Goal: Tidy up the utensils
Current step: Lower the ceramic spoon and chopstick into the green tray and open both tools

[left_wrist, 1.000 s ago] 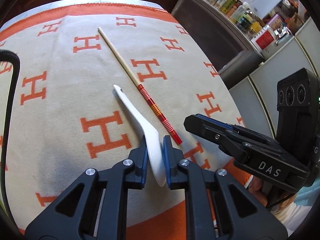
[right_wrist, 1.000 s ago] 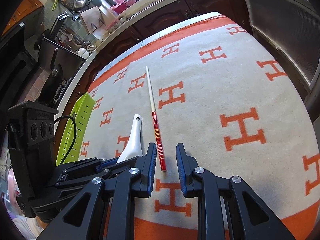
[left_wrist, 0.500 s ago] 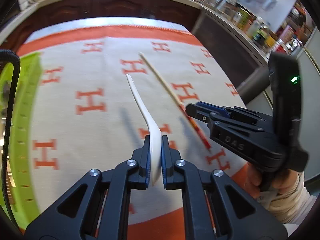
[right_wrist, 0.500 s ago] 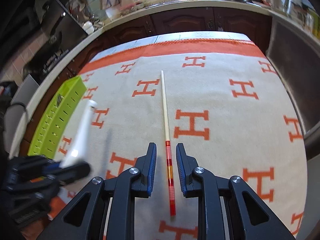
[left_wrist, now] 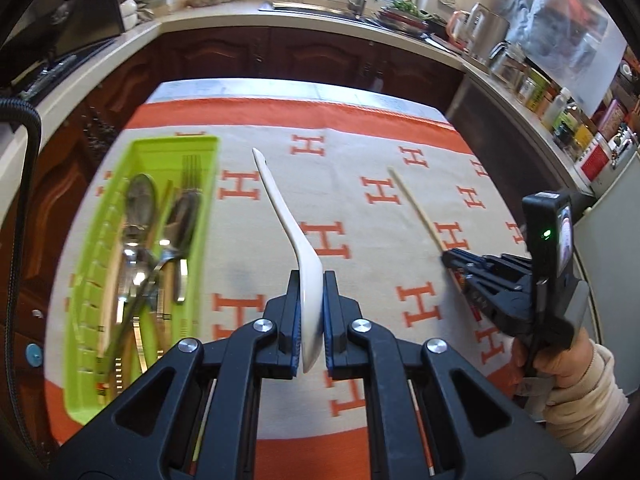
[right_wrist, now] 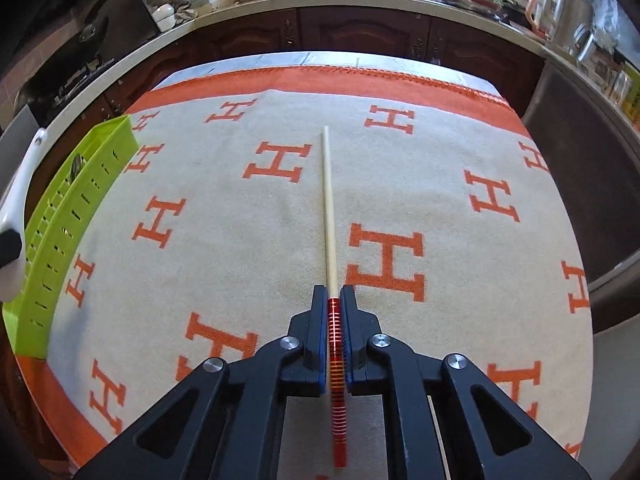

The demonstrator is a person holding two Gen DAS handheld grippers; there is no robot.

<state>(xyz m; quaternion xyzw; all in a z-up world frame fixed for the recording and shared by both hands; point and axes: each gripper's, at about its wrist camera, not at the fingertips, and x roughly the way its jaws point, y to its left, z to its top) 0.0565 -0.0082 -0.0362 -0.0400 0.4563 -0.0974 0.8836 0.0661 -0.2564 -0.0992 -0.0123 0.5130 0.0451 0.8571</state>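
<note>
Left gripper [left_wrist: 311,312] clenched on white spoon [left_wrist: 286,236], bowl end between pads, handle pointing away, spoon lifted, just right of green tray [left_wrist: 200,216]. Tray holds metal spoons, forks [left_wrist: 160,248]. Right gripper [right_wrist: 331,332] jaws just closed, now clamped on chopstick [right_wrist: 329,216] at red banded end, well right of tray. Chopstick tip over orange-H cloth [right_wrist: 400,184] covering surface.

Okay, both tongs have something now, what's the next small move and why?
Probably carry the white ceramic spoon, clamped in the left tongs, leftward over the green plastic tray already holding metal cutlery. The right tongs have just closed on the red-ended chopstick.
</note>
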